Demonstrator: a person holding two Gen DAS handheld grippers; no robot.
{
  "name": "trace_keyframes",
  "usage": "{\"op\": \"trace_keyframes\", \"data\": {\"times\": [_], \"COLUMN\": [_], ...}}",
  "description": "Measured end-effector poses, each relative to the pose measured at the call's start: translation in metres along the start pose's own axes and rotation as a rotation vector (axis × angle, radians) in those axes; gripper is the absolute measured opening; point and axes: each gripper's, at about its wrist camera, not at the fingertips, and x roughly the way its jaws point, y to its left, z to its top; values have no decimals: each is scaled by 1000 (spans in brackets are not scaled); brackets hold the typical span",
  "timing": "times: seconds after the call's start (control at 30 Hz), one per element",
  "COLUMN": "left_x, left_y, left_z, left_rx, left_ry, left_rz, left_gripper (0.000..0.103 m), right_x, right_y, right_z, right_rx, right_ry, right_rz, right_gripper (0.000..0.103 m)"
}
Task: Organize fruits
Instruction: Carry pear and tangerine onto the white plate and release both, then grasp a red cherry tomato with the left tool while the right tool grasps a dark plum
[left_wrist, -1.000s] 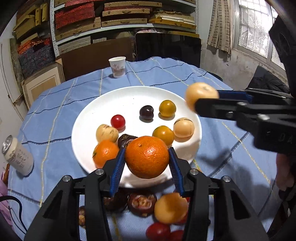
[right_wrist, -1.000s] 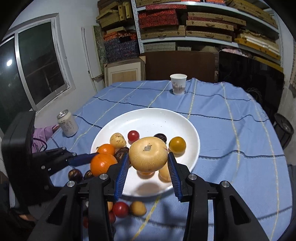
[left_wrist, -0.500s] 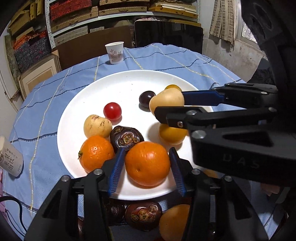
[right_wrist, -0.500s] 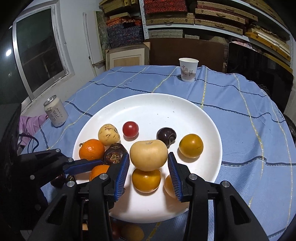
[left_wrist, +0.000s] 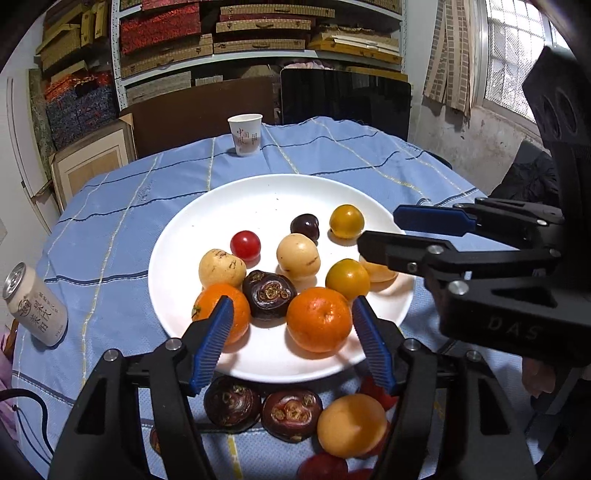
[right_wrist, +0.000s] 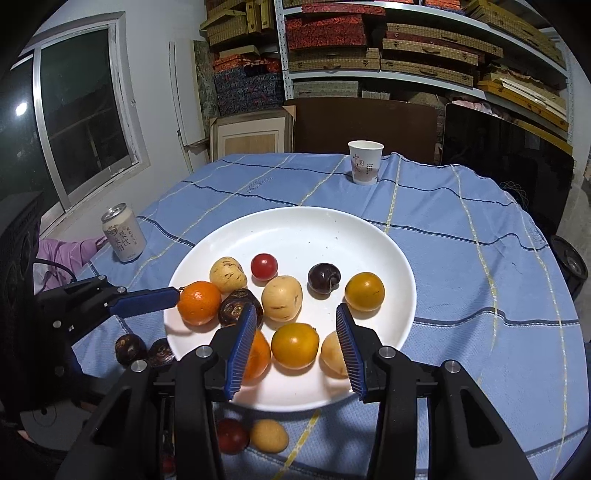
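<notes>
A white plate (left_wrist: 258, 199) on the blue cloth holds several fruits. My left gripper (left_wrist: 292, 306) hovers over the plate's near rim with its jaws opening. The large orange (left_wrist: 319, 319) rests on the plate between its pads, touching neither. A second orange (left_wrist: 218, 314) and a dark passion fruit (left_wrist: 269, 293) lie beside it. My right gripper (right_wrist: 295, 309) is open over the plate. The pale round fruit (right_wrist: 282, 298) lies free just beyond its tips, and a yellow-orange fruit (right_wrist: 294, 345) sits loose between its pads. Loose fruits (left_wrist: 291, 415) lie on the cloth below the plate.
A paper cup (left_wrist: 245, 134) stands at the table's far side and a drink can (left_wrist: 35, 304) at the left. The right gripper (left_wrist: 376, 230) reaches in over the plate's right rim. Shelves with boxes and a dark panel stand behind the round table.
The left jaws have spread and let go of the large orange, which now sits on the plate. The right gripper has lowered the pale fruit onto the plate, released it and drawn back.
</notes>
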Motion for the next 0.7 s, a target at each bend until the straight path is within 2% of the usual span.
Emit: {"op": "trace_keyframes", "data": {"times": [0.07, 0.2, 0.47, 0.7], "left_x": [-8, -33, -50, -56], "left_y": [0, 1, -6, -21], "left_z": [-4, -27, -89, -105], "left_rx": [-1, 2, 40, 59], "left_ry": [-4, -19, 57, 65], "left_rz": [-4, -9, -12, -43], "left_gripper": [66, 75, 75, 75], "right_x": [-9, -25, -54, -57], "right_y": [1, 4, 18, 23], "right_z": [-7, -29, -93, -116], "right_rx": [9, 27, 57, 77], "right_ry": [-4, 4, 30, 37], "right_rz": [8, 32, 69, 74], "right_gripper": [45, 45, 48, 52]}}
